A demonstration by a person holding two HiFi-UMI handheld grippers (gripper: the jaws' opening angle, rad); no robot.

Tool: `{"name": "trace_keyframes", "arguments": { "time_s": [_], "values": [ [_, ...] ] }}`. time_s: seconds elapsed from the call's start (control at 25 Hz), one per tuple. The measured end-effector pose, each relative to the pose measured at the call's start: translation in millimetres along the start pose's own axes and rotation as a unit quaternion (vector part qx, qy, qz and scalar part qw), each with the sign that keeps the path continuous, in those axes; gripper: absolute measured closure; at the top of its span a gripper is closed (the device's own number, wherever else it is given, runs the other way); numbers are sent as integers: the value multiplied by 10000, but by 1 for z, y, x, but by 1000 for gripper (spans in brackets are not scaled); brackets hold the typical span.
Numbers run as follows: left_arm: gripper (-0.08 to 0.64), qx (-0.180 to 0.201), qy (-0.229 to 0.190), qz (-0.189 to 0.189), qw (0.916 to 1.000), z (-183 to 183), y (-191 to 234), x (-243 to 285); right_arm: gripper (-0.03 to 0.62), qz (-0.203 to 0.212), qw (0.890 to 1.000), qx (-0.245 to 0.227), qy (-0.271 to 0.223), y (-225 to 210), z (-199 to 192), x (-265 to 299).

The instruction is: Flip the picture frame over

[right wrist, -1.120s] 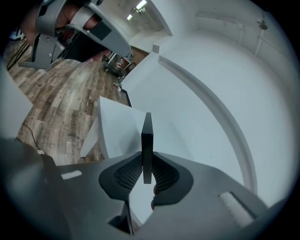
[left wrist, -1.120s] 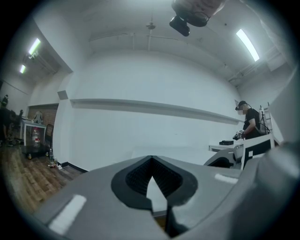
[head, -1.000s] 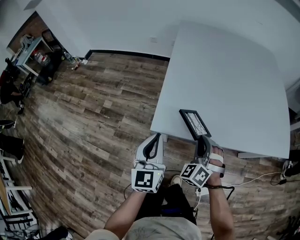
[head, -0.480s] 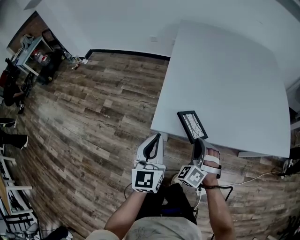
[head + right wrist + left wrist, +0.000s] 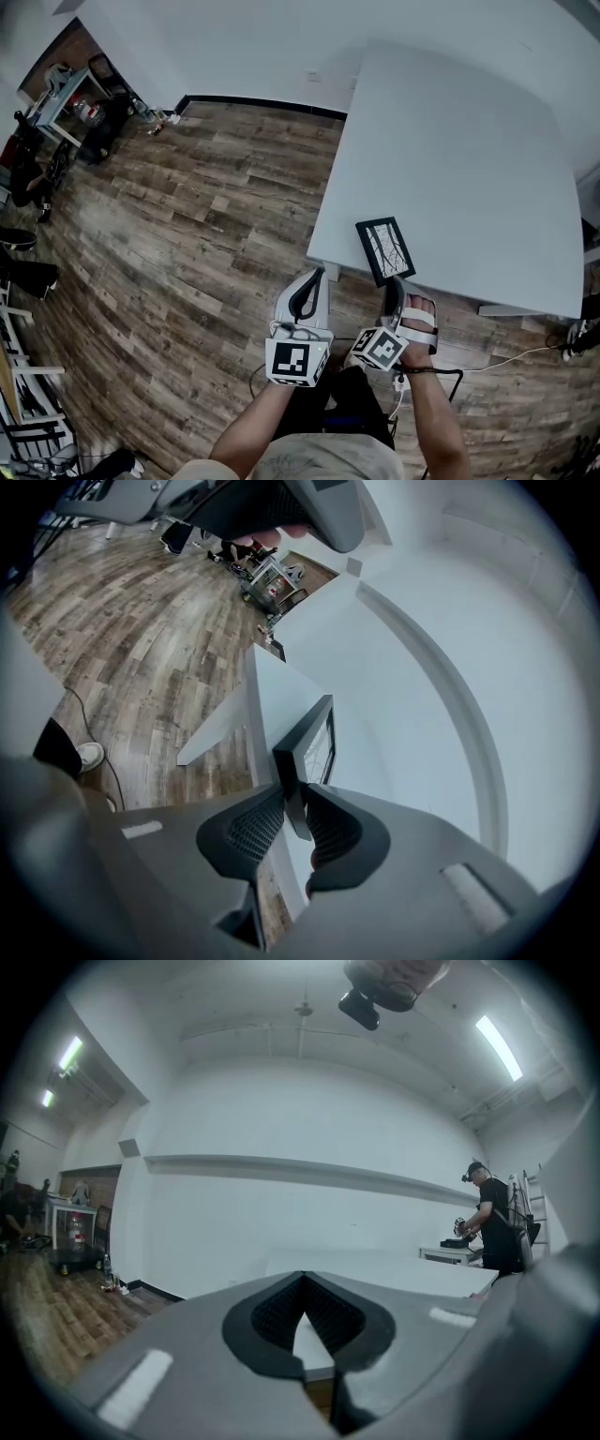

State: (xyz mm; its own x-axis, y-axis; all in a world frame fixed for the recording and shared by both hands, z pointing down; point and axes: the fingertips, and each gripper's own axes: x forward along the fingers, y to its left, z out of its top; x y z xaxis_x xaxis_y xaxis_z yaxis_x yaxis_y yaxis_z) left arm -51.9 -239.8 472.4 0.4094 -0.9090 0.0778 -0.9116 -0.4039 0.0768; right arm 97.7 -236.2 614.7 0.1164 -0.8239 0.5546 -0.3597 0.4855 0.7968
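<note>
Seen from above, a large white rectangular bench (image 5: 450,141) stands on a brown wood-plank floor (image 5: 187,216). A black rectangular picture frame (image 5: 385,249) sits at the bench's near edge. Its picture side faces up, showing a pale sheet with dark line work. One short end points toward the person.

The person holds 2 grey handheld grippers, 1 in each hand, below that edge. The right gripper (image 5: 395,289) reaches up to the frame's near end. In the right gripper view, the right gripper (image 5: 292,822) has its 2 black ribbed fingers (image 5: 246,832) pinching the frame (image 5: 314,733) by its dark border. The frame is seen almost edge-on there, rising away from the fingers over the bench (image 5: 272,696). Whether the frame's far end rests on the bench cannot be told.

The left gripper (image 5: 311,279) hangs just beside the right one, over the floor by the bench's corner, apart from the frame. In the left gripper view, the left gripper (image 5: 302,1283) has its fingers (image 5: 258,1316) pressed together at the tips with nothing between them. The white bench top (image 5: 375,1269) shows through the small gap behind the tips.

Far off in that view, a person in dark clothes (image 5: 492,1232) stands at a small white table (image 5: 450,1253) by a white wall.
</note>
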Motion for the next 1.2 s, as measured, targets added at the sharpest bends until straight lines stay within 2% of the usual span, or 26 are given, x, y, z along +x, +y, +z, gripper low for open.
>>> {"name": "trace_keyframes", "arguments": {
  "time_s": [0.28, 0.76, 0.88, 1.04, 1.2],
  "values": [
    [560, -24, 56, 44, 10000, -6, 4, -4, 485, 137, 9996, -219, 68, 14, 4, 7],
    [560, -15, 122, 67, 9999, -11, 7, -4, 456, 349, 9993, -109, 75, 25, 5, 14],
    [560, -17, 118, 81, 9999, -12, 8, -3, 448, 360, 9993, -36, 68, 26, 5, 15],
    [560, -30, 116, 60, 9999, -10, 6, -3, 397, 485, 9987, 126, 66, 26, 3, 13],
    [560, -35, 87, 59, 9999, -5, 8, 0, 388, 522, 9977, 427, 10, 21, 2, 9]
  ]
}}
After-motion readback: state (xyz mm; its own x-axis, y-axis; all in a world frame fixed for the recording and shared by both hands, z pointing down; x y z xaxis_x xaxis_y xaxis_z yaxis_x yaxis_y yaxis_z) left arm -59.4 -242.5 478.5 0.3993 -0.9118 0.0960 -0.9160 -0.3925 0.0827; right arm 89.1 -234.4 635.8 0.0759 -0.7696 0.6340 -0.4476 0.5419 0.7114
